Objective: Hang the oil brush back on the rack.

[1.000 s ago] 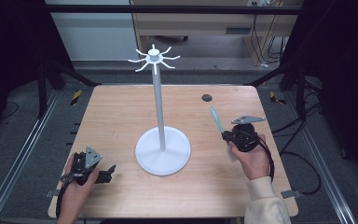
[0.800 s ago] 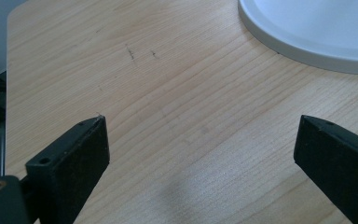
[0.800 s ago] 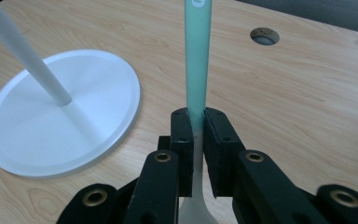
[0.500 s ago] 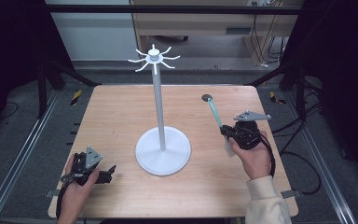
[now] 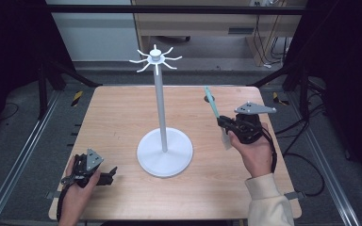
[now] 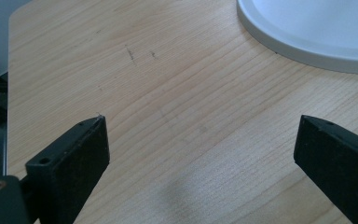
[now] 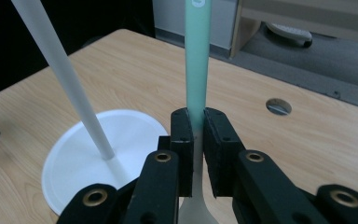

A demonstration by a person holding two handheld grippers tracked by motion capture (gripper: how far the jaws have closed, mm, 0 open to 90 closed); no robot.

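The right gripper [image 5: 222, 123] is clamped narrow on a long utensil [image 5: 212, 106] with a mint-green handle and a pale, whitish lower end. In the right gripper view the two black jaws press on the handle [image 7: 198, 70] from both sides, just where the green passes into the pale part, and the handle rises straight up between them. A small white mark sits near the top of the handle there, too cut off to read. In the high view the utensil is held above the bench near its right edge, its green end tilted toward the far right corner, where a round hole [image 5: 208, 99] is set into the wood.

The left gripper [image 5: 107, 175] rests near the bench's near left corner, its jaws wide apart over bare wood in the left gripper view.

A white stand [image 5: 164, 151] with a round base, a thin pole and hooked arms at the top is at the bench's middle.
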